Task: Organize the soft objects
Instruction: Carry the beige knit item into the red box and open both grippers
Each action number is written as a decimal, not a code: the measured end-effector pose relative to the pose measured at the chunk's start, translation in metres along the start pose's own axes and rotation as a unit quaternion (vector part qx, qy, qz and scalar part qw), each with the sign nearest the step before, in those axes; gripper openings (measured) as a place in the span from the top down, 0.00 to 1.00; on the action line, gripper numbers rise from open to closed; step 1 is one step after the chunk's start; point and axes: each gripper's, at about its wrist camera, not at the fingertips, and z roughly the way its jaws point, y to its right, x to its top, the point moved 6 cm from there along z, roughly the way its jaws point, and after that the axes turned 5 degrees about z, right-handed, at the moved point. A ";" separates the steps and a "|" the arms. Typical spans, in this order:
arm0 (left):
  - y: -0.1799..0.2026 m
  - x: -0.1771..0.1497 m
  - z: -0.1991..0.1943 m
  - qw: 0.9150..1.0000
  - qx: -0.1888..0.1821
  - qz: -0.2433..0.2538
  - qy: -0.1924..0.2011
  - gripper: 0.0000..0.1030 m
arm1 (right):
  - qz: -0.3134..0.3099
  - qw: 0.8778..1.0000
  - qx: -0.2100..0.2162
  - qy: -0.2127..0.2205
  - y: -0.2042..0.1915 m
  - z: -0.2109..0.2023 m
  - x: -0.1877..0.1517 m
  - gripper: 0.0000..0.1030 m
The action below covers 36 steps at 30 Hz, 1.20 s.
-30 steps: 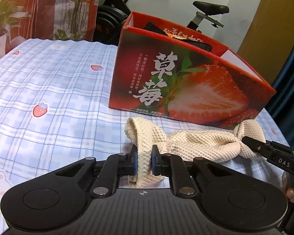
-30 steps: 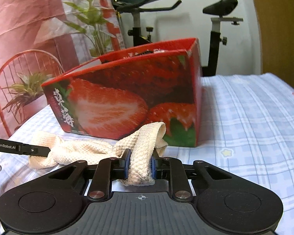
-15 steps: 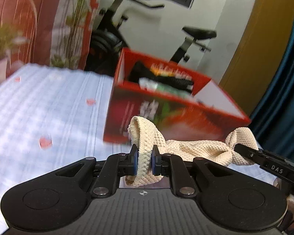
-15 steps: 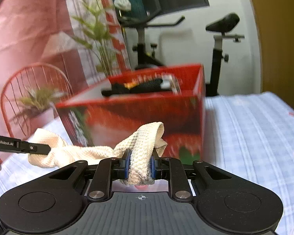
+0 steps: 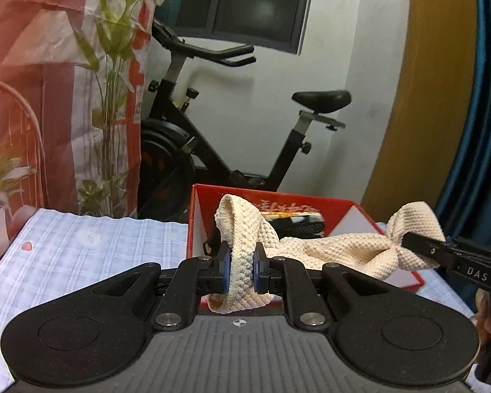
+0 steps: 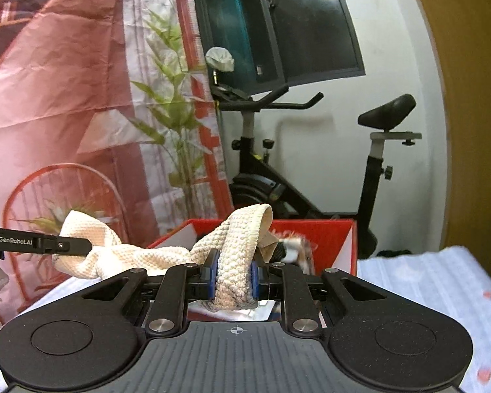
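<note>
The left gripper (image 5: 240,270) and right gripper (image 6: 231,276) each clamp one end of the cream knitted cloth (image 5: 340,252) (stretched between them), held above the open red box (image 5: 338,204)

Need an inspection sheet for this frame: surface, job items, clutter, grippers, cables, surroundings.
Surface: blue checked sheet.
Job items: cream knit cloth held in the air between both grippers, over the open red box; dark items already inside.
Clutter: nothing seen.
Grippers: left gripper shut on one cloth end; right gripper shut on the other.
Cables: nothing seen.
Surroundings: exercise bike, plant, window.
</note>
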 end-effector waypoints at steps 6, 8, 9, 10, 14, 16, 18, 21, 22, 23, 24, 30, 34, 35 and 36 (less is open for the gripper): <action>0.002 -0.007 0.042 0.998 -0.005 0.013 -0.065 0.86 | -0.030 0.998 -0.037 -0.046 0.004 0.043 0.002 0.83; 0.005 -0.010 0.054 0.996 -0.006 0.022 -0.083 0.86 | -0.038 0.996 -0.047 -0.070 0.005 0.056 -0.003 0.83; 0.006 -0.010 0.059 0.996 -0.007 0.026 -0.091 0.86 | -0.039 0.995 -0.053 -0.080 0.005 0.062 -0.006 0.83; 0.008 -0.010 0.064 0.995 -0.009 0.032 -0.097 0.86 | -0.037 0.993 -0.059 -0.091 0.007 0.068 -0.008 0.83; 0.012 -0.010 0.080 0.991 -0.015 0.061 -0.119 0.86 | -0.034 0.988 -0.072 -0.130 0.010 0.085 -0.015 0.83; 0.013 -0.013 0.084 0.989 -0.016 0.067 -0.128 0.86 | -0.045 0.985 -0.072 -0.148 0.009 0.092 -0.018 0.83; 0.013 -0.017 0.088 0.988 -0.017 0.066 -0.135 0.86 | -0.055 0.983 -0.074 -0.160 0.008 0.097 -0.021 0.83; 0.010 -0.020 0.089 0.988 -0.016 0.064 -0.137 0.86 | -0.058 0.980 -0.075 -0.176 0.008 0.102 -0.026 0.83; 0.008 -0.020 0.088 0.989 -0.019 0.061 -0.134 0.86 | -0.057 0.980 -0.075 -0.178 0.008 0.102 -0.028 0.83; 0.006 -0.019 0.086 0.989 -0.020 0.058 -0.131 0.84 | -0.056 0.979 -0.075 -0.179 0.008 0.102 -0.029 0.83; 0.004 -0.016 0.086 0.990 -0.019 0.057 -0.129 0.81 | -0.057 0.979 -0.078 -0.179 0.008 0.102 -0.030 0.82; 0.005 -0.006 0.072 0.995 -0.019 0.044 -0.088 0.15 | -0.064 0.982 -0.090 -0.156 0.015 0.094 -0.023 0.71; 0.011 -0.001 0.068 0.995 -0.018 0.046 -0.082 0.03 | -0.061 0.983 -0.095 -0.145 0.017 0.087 -0.018 0.49; 0.012 0.000 0.068 0.996 -0.018 0.046 -0.079 0.00 | -0.059 0.984 -0.095 -0.142 0.017 0.086 -0.017 0.43; 0.013 0.000 0.066 0.996 -0.018 0.047 -0.076 0.00 | -0.057 0.984 -0.096 -0.137 0.017 0.083 -0.016 0.40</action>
